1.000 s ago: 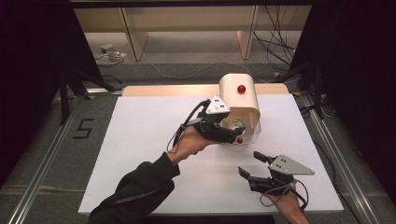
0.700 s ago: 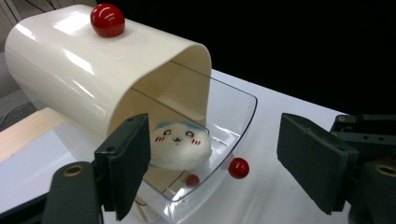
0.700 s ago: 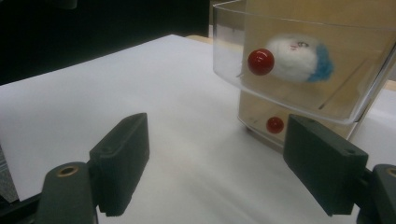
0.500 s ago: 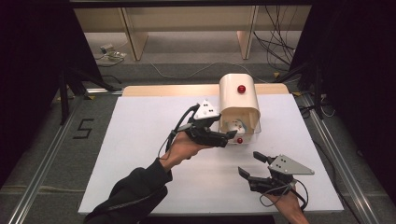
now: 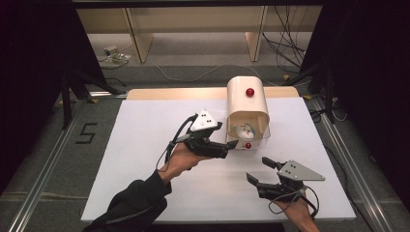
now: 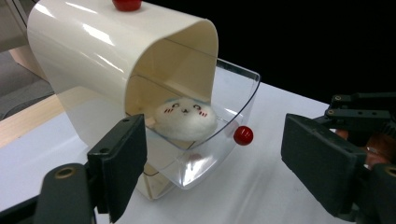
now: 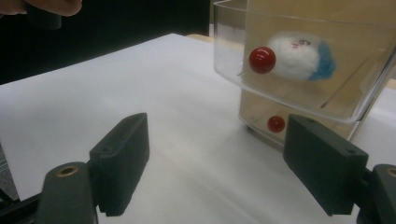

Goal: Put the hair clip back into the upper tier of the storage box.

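Note:
A cream box (image 5: 246, 99) with a red knob on top (image 5: 250, 92) stands at the table's far middle. Its clear drawer (image 6: 233, 109) is pulled out and holds a white plush toy (image 6: 185, 119). On the drawer's front sits a small red knob (image 6: 243, 135). My left gripper (image 5: 229, 148) is just left of that knob; its jaws have just been opening and stand open, gripping nothing. The left gripper (image 6: 222, 170) looks at the drawer's corner. My right gripper (image 5: 258, 170) rests open on the table in front of the box, its jaws (image 7: 219, 163) apart and the toy (image 7: 299, 56) beyond them.
The box stands on a white table sheet (image 5: 145, 145) with a wooden edge (image 5: 169, 93) behind it. Wooden shelf legs and cables lie on the floor behind. A second red knob (image 7: 276, 123) shows low on the box under the drawer.
My left gripper has drawn back to the left and a little down from the drawer's front, and its jaws stand wider. The right gripper has kept still.

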Available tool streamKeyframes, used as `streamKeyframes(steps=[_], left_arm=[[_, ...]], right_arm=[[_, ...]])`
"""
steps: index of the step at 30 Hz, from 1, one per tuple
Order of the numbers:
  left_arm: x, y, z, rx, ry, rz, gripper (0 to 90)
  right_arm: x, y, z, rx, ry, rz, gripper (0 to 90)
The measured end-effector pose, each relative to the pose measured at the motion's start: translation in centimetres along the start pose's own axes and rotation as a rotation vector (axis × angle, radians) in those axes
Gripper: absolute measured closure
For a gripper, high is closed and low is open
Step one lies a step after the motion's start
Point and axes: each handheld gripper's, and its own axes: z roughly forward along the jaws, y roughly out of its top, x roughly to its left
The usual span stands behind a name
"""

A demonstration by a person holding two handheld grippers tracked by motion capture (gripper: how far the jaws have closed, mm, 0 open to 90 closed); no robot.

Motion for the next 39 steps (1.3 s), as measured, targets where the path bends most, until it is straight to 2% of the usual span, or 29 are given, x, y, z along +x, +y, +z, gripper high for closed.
streamKeyframes(steps=[9,19,34,39], left_arm=[[0.6,-1.3,-1.0,-0.032,0.005,-0.030,21.4],[0.9,-2.5,-1.8,-0.042,0.020,-0.040,20.9],[0.9,-3.9,-3.1,-0.084,0.012,-0.036,18.4],[0.9,-4.5,-3.6,-0.083,0.020,-0.034,17.4]], right_arm=[[0.0,0.0,0.0,-0.001,0.001,-0.002,23.8],[0.1,0.0,0.0,-0.004,0.003,-0.001,23.8],[0.1,0.0,0.0,-0.006,0.010,0.000,23.8],[0.1,0.0,0.0,-0.002,0.010,0.009,23.8]])
